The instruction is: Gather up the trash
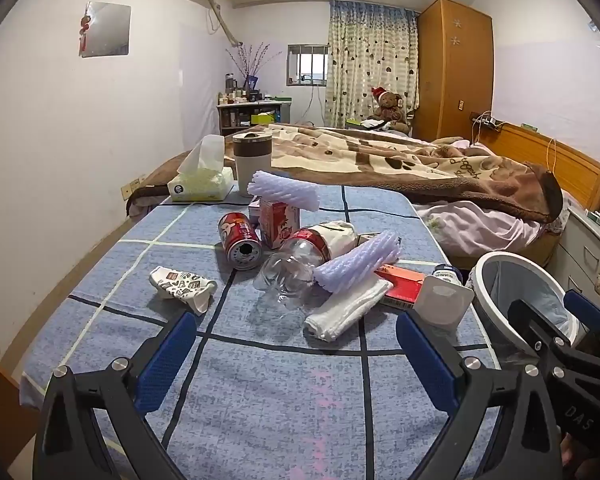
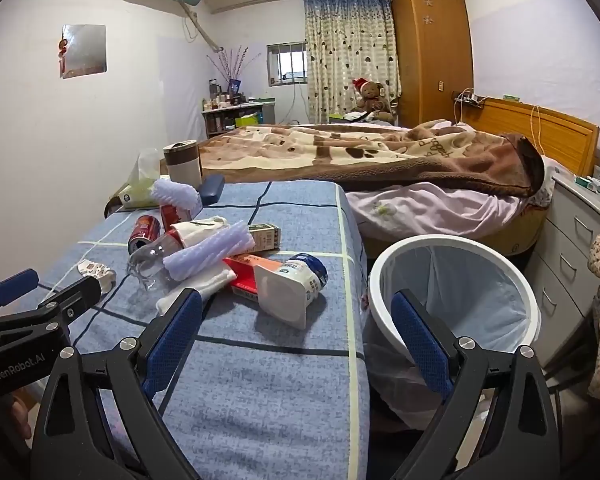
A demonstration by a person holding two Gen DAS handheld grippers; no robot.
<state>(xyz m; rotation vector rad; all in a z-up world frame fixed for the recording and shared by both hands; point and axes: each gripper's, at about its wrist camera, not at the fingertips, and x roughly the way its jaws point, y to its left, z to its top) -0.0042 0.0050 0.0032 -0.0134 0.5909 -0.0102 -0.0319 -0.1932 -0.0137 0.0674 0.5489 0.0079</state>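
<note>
both grippers hang released and empty, left gripper [image 1: 296, 356] and right gripper [image 2: 296, 336], over the bench [image 1: 260, 400]. the trash heap lies ahead of them: can [image 1: 240, 242], clear bottle [image 1: 288, 276], yogurt cup [image 2: 292, 288]. the bin [image 2: 456, 280] stands right of the right gripper. the round can and bottle could roll off if nudged, and the stacked foam sleeve [image 1: 356, 268] may tumble.

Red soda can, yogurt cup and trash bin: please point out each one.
Red soda can [image 1: 239, 239], left wrist view, its side.
Yogurt cup [image 2: 290, 286], right wrist view, its body.
Trash bin [image 2: 454, 242], right wrist view, far rim.
</note>
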